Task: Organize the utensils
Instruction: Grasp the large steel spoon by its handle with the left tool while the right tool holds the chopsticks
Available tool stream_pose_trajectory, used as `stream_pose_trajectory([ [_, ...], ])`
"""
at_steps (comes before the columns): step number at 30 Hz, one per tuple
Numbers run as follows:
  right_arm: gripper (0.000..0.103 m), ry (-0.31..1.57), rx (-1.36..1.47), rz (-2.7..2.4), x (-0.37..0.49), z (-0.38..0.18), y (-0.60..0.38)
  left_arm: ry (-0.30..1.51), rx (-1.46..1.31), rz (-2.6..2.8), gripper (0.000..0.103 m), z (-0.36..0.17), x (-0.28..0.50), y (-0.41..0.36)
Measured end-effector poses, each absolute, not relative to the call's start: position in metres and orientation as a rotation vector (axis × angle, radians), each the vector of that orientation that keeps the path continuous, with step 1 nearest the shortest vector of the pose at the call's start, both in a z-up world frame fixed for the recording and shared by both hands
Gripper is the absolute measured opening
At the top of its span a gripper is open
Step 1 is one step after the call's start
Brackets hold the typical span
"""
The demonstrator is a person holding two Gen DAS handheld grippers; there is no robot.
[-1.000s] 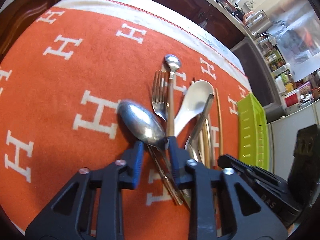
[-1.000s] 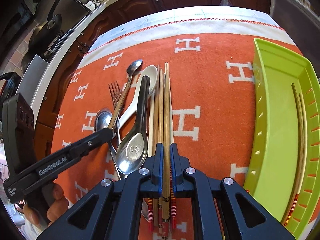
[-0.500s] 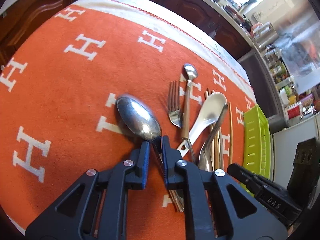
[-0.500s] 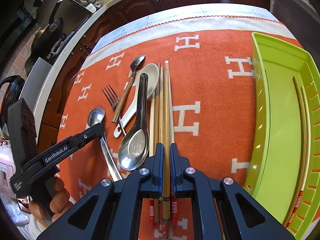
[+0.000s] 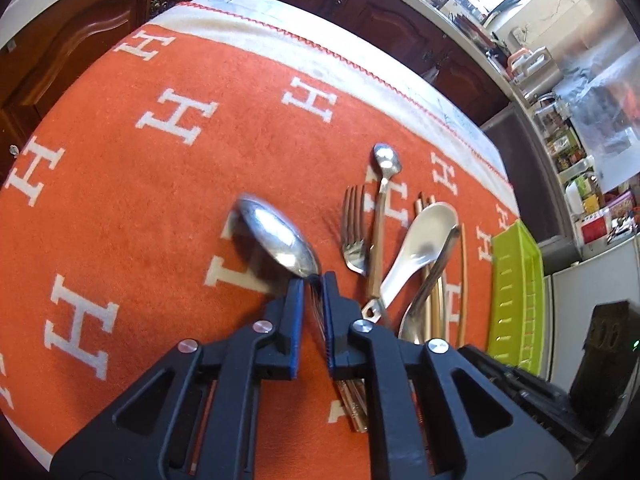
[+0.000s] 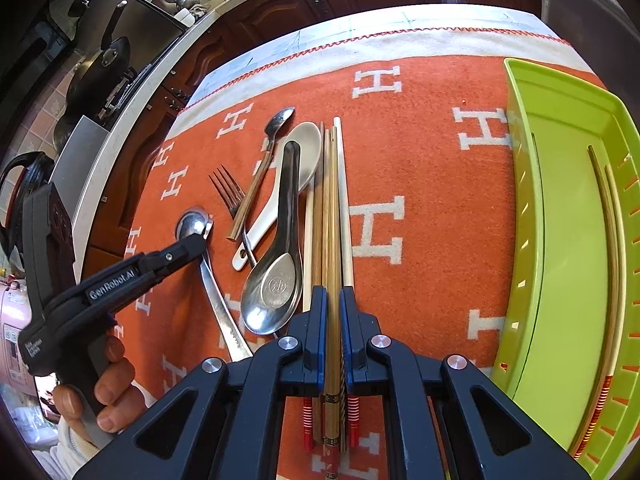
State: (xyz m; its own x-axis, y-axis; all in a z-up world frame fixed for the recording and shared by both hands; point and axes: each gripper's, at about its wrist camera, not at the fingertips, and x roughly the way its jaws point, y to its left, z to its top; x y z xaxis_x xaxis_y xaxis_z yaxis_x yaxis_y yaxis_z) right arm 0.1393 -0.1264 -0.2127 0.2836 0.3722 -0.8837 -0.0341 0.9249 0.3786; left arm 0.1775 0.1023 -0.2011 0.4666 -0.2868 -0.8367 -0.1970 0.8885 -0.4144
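Note:
A large metal spoon (image 5: 278, 240) lies at the left of a utensil pile on the orange cloth. My left gripper (image 5: 312, 280) is shut on its neck, just behind the bowl, and the right wrist view shows the same grip (image 6: 202, 240) with the spoon's handle (image 6: 218, 304) trailing toward me. My right gripper (image 6: 333, 294) is shut on a brown chopstick (image 6: 332, 200) in a bundle of several. A fork (image 5: 354, 236), a teaspoon (image 5: 386, 160), a white ceramic spoon (image 5: 424, 236) and a steel soup spoon (image 6: 276, 280) lie between the two grippers.
A lime-green slotted tray (image 6: 560, 260) stands at the right edge of the cloth with a pair of chopsticks (image 6: 608, 240) in it. A hand (image 6: 112, 392) holds the left gripper's handle. Dark cabinets and a counter with pans ring the table.
The left gripper's jaws came together on the large spoon's neck and drew it left, away from the fork and teaspoon. The right gripper kept still on its chopstick.

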Motion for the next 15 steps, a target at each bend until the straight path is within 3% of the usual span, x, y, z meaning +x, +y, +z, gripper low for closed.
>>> stream_pose_trajectory([
  [15,0.006,1.261,0.328,0.279,0.1369,-0.2152,-0.1282,1.096,-0.477,-0.046,0.001,-0.1998,0.1825,0.0964],
])
